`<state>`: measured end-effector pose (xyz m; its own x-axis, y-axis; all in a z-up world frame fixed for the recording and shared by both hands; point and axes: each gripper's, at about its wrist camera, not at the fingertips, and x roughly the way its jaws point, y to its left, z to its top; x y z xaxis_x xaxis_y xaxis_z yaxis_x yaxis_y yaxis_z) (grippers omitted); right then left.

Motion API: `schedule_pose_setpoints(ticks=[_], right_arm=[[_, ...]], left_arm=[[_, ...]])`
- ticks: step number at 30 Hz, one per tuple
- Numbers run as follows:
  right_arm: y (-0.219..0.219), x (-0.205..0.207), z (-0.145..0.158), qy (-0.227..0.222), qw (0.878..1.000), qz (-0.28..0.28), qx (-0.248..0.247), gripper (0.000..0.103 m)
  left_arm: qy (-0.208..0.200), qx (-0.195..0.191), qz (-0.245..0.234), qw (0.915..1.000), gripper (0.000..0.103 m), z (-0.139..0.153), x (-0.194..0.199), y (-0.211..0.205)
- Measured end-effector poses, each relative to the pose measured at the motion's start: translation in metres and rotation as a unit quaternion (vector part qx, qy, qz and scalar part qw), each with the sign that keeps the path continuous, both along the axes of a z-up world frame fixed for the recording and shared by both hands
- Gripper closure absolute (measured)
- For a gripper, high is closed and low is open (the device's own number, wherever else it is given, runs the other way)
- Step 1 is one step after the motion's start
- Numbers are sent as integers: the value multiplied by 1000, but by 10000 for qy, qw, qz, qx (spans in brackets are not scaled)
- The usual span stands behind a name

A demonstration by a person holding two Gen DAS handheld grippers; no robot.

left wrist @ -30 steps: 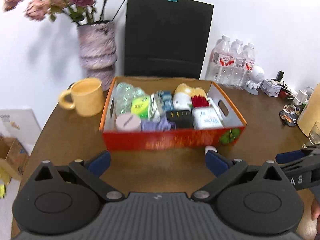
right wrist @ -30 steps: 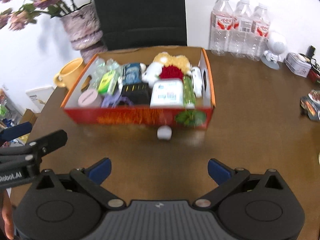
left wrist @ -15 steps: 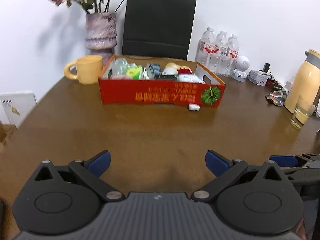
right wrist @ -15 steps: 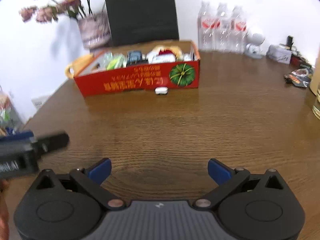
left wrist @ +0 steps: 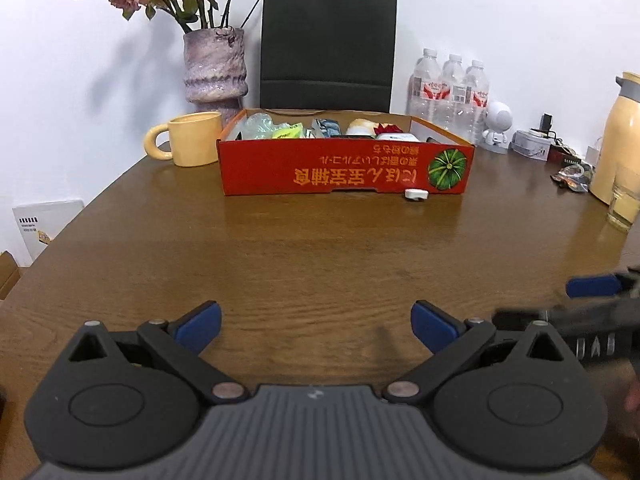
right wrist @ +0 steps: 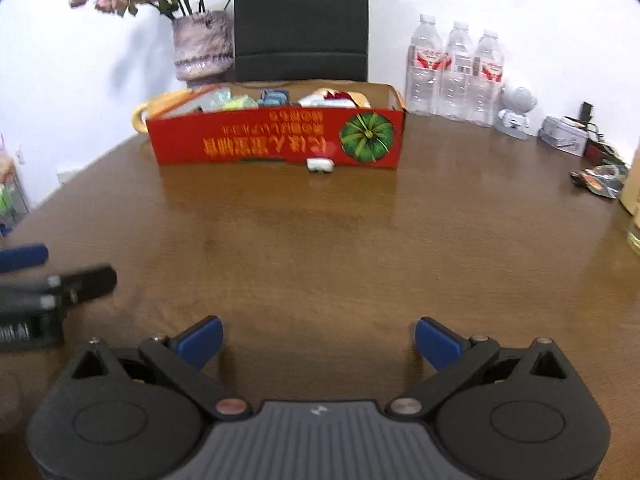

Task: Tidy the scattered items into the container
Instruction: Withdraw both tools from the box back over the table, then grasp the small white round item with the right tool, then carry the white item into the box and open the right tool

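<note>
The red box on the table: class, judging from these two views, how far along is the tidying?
Done: the red box already holds many items. In hand: nothing; the left tongs and right tongs are both open and empty, low over the table, well short of the box. Left: one small white item lies on the table against the box's front wall.

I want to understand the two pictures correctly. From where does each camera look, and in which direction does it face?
Left wrist view: sits on the left claw, low over the table, facing the red box; its own open fingers show, plus the right claw at the right edge.
Right wrist view: sits on the right claw, facing the same box; its own open fingers show, the left claw blurred at the left edge.
Shared: box, small white item, vase, black bag, water bottles.
</note>
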<state>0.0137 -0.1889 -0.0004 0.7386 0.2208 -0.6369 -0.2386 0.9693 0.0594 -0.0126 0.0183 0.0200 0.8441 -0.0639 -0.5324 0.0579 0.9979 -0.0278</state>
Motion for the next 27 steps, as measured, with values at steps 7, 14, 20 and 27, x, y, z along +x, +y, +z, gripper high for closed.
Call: schedule_pose_setpoints(ticks=[7,14,20,27], right_arm=[[18,97,13,-405,9985,246,274,6],[39,179,4,42,9994,145,306,56],[45,191,-4,146,9991,242,315,77],[42,180,5,103,9986,445,271,77]], left_arm=[[-43,-138,180,9997,0,9,31,17],[63,-125,-6,9999,0,28,105,22],[246,-300,66,9992,0,31,155,27],[450,-587,43,9973,0,32,174,34]])
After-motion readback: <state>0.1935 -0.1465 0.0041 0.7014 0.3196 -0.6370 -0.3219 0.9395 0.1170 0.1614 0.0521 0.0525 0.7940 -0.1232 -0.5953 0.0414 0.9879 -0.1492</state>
